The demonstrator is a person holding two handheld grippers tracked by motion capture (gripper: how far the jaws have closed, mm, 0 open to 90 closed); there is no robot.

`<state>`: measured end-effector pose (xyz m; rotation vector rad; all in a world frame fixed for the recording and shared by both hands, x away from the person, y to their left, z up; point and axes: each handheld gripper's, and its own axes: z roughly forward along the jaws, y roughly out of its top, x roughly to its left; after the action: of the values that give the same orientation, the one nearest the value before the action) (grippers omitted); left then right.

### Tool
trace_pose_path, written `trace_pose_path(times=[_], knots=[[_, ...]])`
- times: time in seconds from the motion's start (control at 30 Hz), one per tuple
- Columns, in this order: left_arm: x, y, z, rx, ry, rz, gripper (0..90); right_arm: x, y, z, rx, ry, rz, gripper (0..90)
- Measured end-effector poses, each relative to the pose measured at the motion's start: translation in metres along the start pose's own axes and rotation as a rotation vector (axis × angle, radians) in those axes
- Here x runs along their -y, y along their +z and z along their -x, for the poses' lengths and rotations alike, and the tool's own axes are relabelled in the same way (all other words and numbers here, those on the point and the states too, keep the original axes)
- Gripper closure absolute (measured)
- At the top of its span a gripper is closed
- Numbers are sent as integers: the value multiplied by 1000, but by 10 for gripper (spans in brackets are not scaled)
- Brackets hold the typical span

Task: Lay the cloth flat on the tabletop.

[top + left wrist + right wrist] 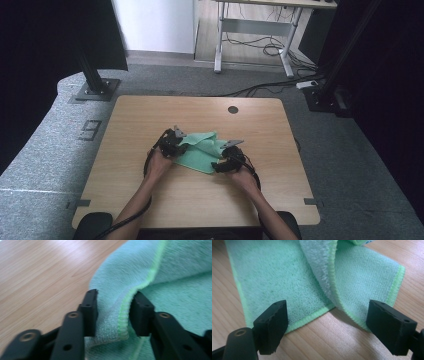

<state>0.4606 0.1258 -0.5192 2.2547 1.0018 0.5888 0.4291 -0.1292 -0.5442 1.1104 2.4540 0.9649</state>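
Lab: camera-rig posts [92, 70], cabled desk [260, 30]

A single large digit 9 [92, 130] marked on the grey floor mat [45, 165], just left of the wooden table [150, 195]

The cloth [287, 272] is mint green with a brighter lime-green stitched edge, lying on a light wood-grain table [150, 200], between black jaws.

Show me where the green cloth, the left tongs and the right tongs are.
green cloth [200, 152]: high view, on its flat middle part.
left tongs [113, 312]: left gripper view, midway between the tips, which pinch a cloth fold.
right tongs [328, 320]: right gripper view, midway between the spread tips.
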Motion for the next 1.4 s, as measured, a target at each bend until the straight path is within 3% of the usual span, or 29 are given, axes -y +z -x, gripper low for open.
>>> trace_pose_path(times=[0.03,0.1,0.23,0.27,0.3,0.37,0.53,0.73,0.77,0.83,0.87,0.9,0.93,0.97,1.0,1.2,1.27,1.4], knots=[[1,0,-2,1,-5,2,714,0,0,-1,11,-11,-1,176],[2,-2,-6,0,-16,5,772,0,0,-1,16,-15,-4,177],[7,-6,-16,-42,-46,8,812,0,-1,-1,31,-19,-6,177],[7,-6,-16,-42,-46,8,815,0,-1,-1,31,-19,-6,177],[9,-8,-21,-52,-79,12,814,1,-2,0,42,-19,-7,177],[12,-10,-26,-60,-100,5,812,2,-4,2,54,-14,-8,177],[21,-14,-34,-63,-122,-21,794,8,-8,9,69,15,-12,176],[42,-15,-45,-25,-185,-64,761,11,-12,15,75,28,-14,180],[48,-15,-48,2,-212,-60,729,12,-13,16,74,31,-15,184],[49,-15,-50,9,-223,-64,698,13,-13,15,75,29,-14,190],[49,-16,-51,9,-218,-69,562,13,-14,15,75,23,-16,195],[48,-16,-50,3,-201,-68,490,13,-14,15,75,21,-18,196],[48,-17,-49,-2,-178,-54,490,13,-14,15,75,21,-18,196],[45,-18,-46,28,-155,-35,410,13,-14,15,70,24,-19,202],[45,-18,-46,28,-155,-35,378,13,-15,16,67,27,-18,202],[42,-9,-33,23,-125,-65,314,16,-17,16,62,29,-21,205],[43,-10,-33,41,-140,-70,316,19,-20,15,57,30,-21,205],[46,-16,-24,74,-124,-87,315,26,-25,15,44,33,-20,204]])
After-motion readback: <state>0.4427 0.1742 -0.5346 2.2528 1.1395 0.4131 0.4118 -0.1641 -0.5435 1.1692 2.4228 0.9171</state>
